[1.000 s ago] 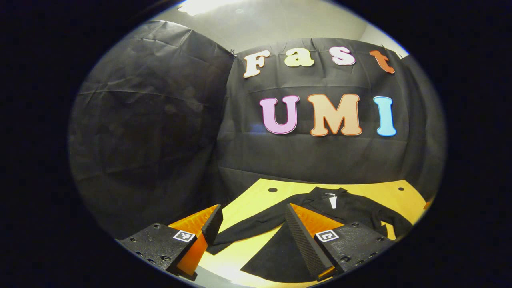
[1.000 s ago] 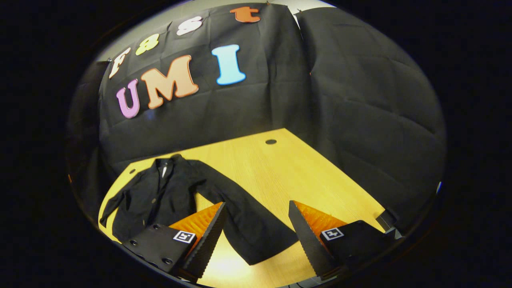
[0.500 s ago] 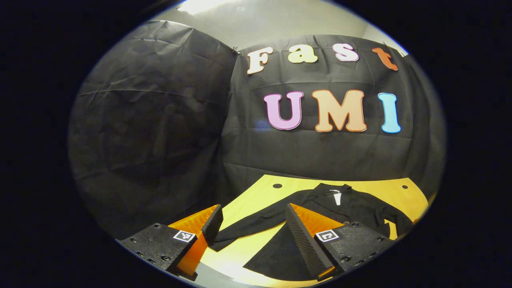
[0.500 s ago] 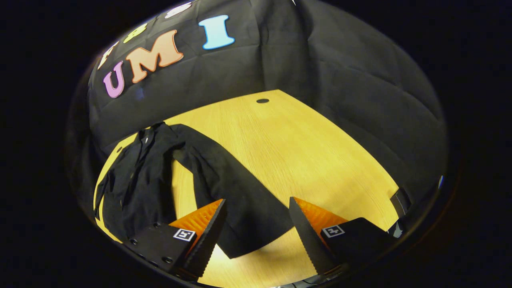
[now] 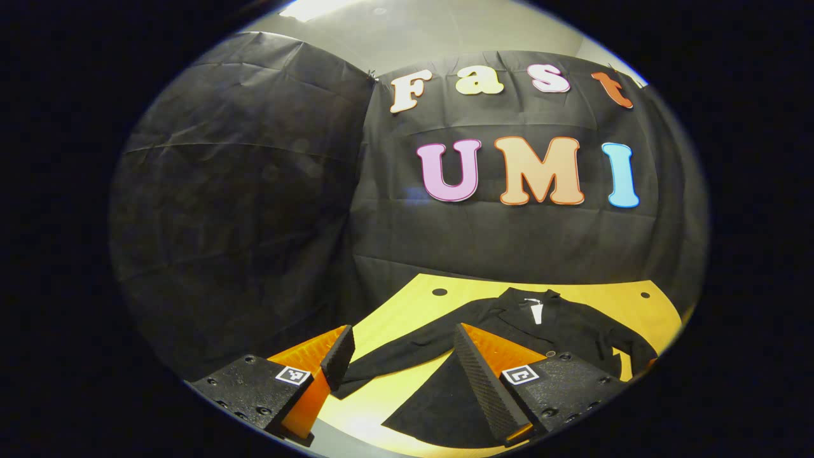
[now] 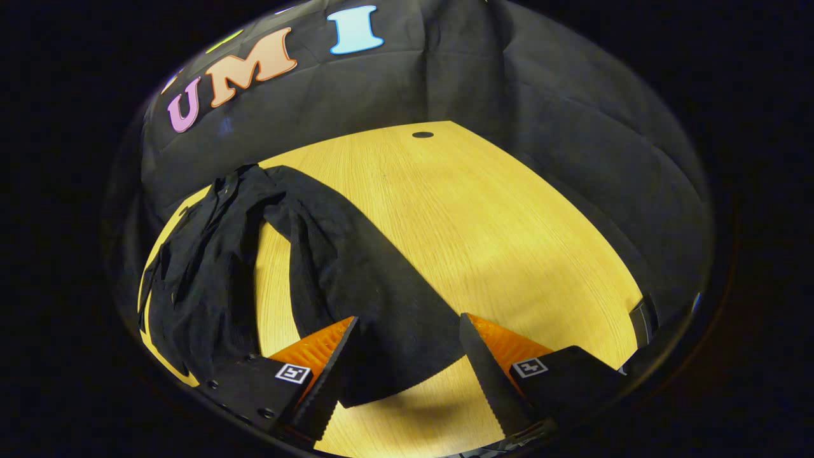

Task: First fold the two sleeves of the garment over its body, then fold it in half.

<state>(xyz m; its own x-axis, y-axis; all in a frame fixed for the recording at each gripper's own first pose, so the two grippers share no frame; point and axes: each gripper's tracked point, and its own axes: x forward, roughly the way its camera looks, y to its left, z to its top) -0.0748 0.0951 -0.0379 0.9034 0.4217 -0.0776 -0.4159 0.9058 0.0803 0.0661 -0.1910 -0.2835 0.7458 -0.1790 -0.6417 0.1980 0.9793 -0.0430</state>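
While my left gripper (image 5: 400, 369) has hardly stirred over the last second, my right gripper (image 6: 407, 372) has dipped toward the bench (image 6: 483, 216), so the near sleeve (image 6: 381, 305) now lies right between its fingers, which are spread apart and hold nothing. The left fingers are apart too, empty. The black garment (image 5: 540, 327) lies flat on the bench, both sleeves unfolded. I judge the first sleeve grasp is next.
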